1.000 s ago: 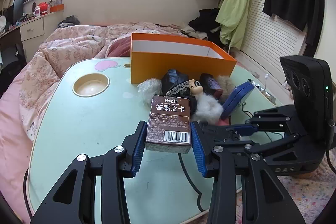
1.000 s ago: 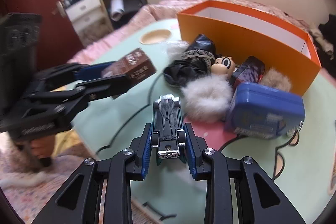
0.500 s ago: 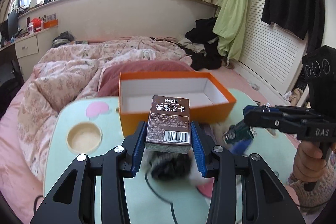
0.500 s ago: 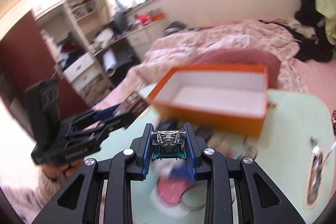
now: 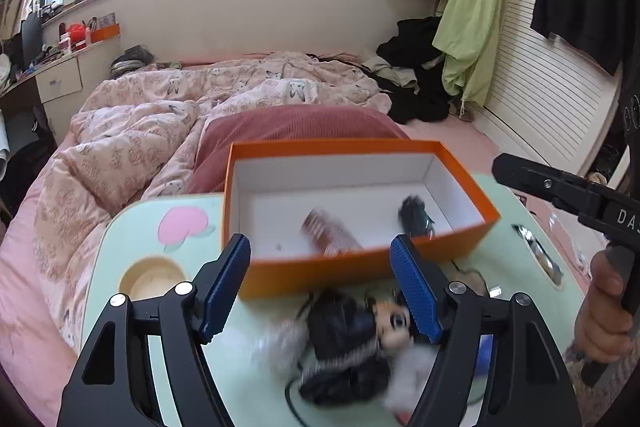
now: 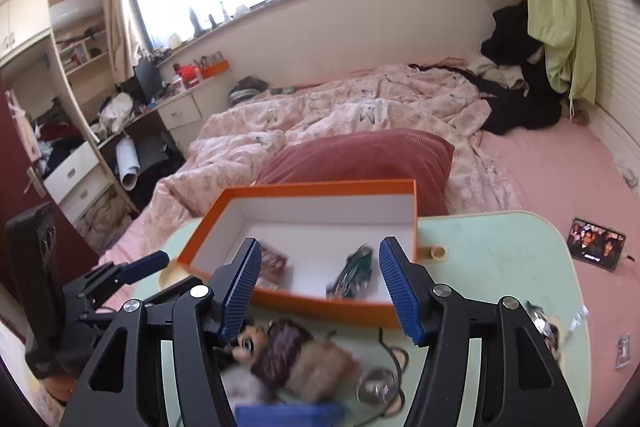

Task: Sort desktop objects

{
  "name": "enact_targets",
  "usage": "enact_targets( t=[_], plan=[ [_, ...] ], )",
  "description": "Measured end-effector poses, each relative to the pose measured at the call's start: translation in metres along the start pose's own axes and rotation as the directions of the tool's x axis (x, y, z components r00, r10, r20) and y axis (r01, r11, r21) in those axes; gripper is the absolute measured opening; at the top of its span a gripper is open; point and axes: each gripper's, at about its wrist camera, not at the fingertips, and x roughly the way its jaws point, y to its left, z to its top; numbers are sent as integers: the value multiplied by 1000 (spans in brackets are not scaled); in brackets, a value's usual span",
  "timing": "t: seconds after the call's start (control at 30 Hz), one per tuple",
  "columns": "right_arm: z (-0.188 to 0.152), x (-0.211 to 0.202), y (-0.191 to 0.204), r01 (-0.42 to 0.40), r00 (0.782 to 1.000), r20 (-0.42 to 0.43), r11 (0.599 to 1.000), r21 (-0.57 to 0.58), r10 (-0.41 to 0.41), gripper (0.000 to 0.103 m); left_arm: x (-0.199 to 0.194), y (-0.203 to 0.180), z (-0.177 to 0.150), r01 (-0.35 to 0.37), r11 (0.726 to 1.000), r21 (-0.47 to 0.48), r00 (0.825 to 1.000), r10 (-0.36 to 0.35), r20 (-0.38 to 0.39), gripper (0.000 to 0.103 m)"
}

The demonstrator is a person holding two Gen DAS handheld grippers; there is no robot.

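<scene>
Closest in, the left claw [image 5: 320, 283] is spread wide with nothing between its blue pads, and the right claw [image 6: 320, 281] is equally wide and empty. Just under them, on the pale green surface [image 5: 132, 239], lies a blurred heap: a small doll head [image 5: 394, 319], a dark cloth bundle [image 5: 340, 331] and white fluff [image 5: 280, 343], with a blue tin [image 6: 288, 415] at the near edge in the right view. Just beyond the heap sits the orange box [image 5: 304, 277]. Inside it, on the white floor, the brown card box [image 5: 330, 237] lies tilted toward the left, and the dark toy car [image 5: 416, 221] lies toward the right, the two apart. Behind the surface, a red pillow [image 6: 360, 159] and pink quilt [image 5: 140, 143] cover the bed.
</scene>
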Motion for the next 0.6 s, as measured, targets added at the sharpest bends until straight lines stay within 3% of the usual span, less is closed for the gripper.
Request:
enact_targets(
  t=[0.07,0.13,0.2,0.37,0.5,0.53,0.6],
  plan=[
    [-17,-17,2,-10,1000,-5,1000,-18,10,65,-15,-2,-16,19,1000,4,1000,-19,-9,73],
    [-39,-29,4,-7,1000,-18,999,-45,6,72,-27,-4,-34,35,999,15,999,-34,-25,74],
    [-65,-35,6,28,998,-45,995,-95,-32,76,-37,-9,-56,36,999,28,998,-35,-49,77],
    [-123,-37,6,118,984,-110,977,-177,-139,76,-41,-14,-105,-8,1000,8,994,9,-110,77],
    [-145,-13,5,151,963,-189,966,-212,-192,76,-27,-15,-121,-61,998,7,986,61,-155,78],
    [-147,-7,6,146,959,-210,966,-215,-191,79,-25,-15,-121,-90,996,16,983,91,-159,81],
    [-149,-2,7,139,956,-224,964,-226,-190,88,-20,-14,-123,-129,991,36,978,133,-159,97]
  ],
)
